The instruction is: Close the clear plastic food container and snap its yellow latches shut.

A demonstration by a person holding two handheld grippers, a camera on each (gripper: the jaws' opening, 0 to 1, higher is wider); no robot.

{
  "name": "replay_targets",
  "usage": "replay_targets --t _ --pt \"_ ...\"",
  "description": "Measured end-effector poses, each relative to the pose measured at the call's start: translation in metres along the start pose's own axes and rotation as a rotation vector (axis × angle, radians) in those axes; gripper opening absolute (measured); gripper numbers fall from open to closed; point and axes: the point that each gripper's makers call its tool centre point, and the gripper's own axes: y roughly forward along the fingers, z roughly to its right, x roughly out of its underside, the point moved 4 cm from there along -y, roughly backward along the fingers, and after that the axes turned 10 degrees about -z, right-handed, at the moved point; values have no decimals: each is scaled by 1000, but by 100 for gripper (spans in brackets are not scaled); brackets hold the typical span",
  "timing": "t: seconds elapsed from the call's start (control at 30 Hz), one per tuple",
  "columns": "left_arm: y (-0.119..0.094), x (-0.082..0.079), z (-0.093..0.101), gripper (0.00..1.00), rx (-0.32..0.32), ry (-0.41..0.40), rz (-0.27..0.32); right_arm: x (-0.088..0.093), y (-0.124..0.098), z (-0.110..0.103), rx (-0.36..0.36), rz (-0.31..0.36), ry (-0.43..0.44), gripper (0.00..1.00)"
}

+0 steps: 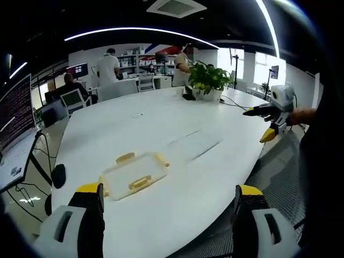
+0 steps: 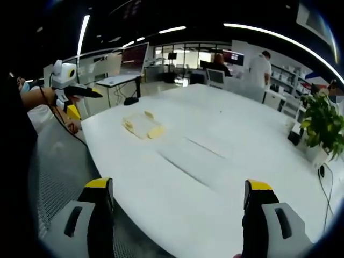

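On the white table [image 1: 177,134], near its edge, the clear food container [image 1: 134,174] lies flat with its lid seemingly on and yellow latches [image 1: 140,183] sticking out at the sides; whether any is snapped I cannot tell. Both tools stand well apart from it, so the task looks barely begun. Left tool [image 1: 169,201] is spread wide, holding nothing; right tool [image 2: 180,196] likewise. Next, I judge, one must steady the container while the other presses a latch down. Beyond are a potted plant [image 1: 209,78], desks, monitors and people in an open office.
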Motion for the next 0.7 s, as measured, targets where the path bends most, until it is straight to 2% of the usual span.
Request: replay_targets --t 0.7 --pt "0 2 -1 99 -4 7 -10 2 1 0 -4 -16 -18 100"
